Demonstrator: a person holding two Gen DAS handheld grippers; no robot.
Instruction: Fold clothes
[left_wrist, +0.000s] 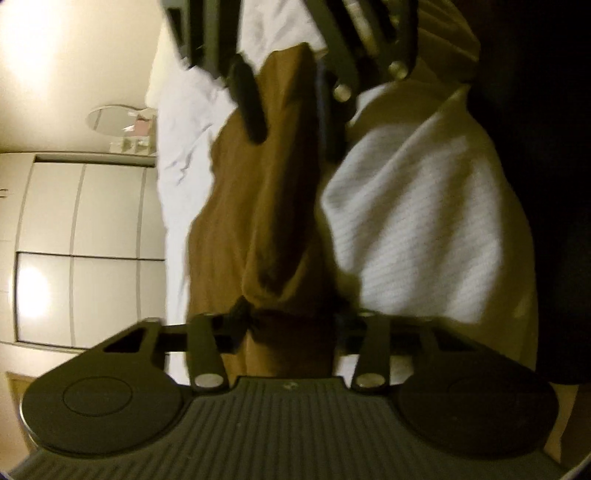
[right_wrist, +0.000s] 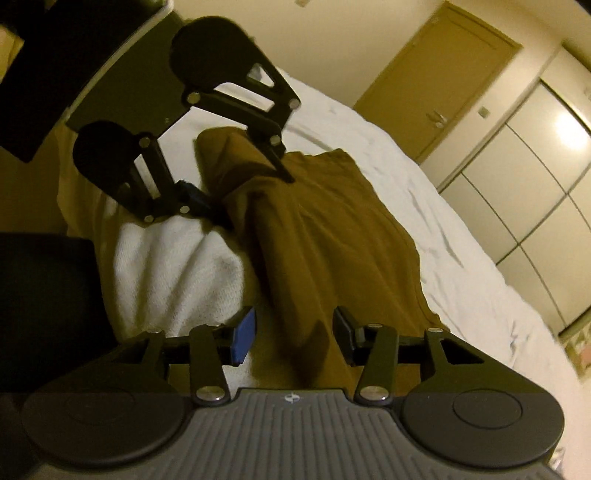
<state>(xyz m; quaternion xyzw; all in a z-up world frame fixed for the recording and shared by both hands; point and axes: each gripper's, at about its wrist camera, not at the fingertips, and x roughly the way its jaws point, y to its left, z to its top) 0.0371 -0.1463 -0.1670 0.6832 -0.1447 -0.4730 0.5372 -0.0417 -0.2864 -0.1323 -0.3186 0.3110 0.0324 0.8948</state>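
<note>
- Lying on the white bed sheet (right_wrist: 436, 206), a brown garment (right_wrist: 332, 229) is bunched lengthwise into a raised ridge, running between both grippers.
- Left gripper (left_wrist: 291, 321): jaws narrow, brown cloth bunched between them; looks pinched, fingertips blurred. In the right wrist view it sits at the garment's far end (right_wrist: 243, 188).
- Right gripper (right_wrist: 293, 338): jaws fairly wide, blue pad (right_wrist: 243, 338) on one finger, brown cloth passing through the gap; cannot tell if the pads touch it.
- White ribbed towel (right_wrist: 173, 273) lies just beside the garment, touching its edge.
- Background: brown door (right_wrist: 439, 81), pale wardrobe panels (left_wrist: 85, 251), dark shape (right_wrist: 37, 295) at frame edge, unclear what.
</note>
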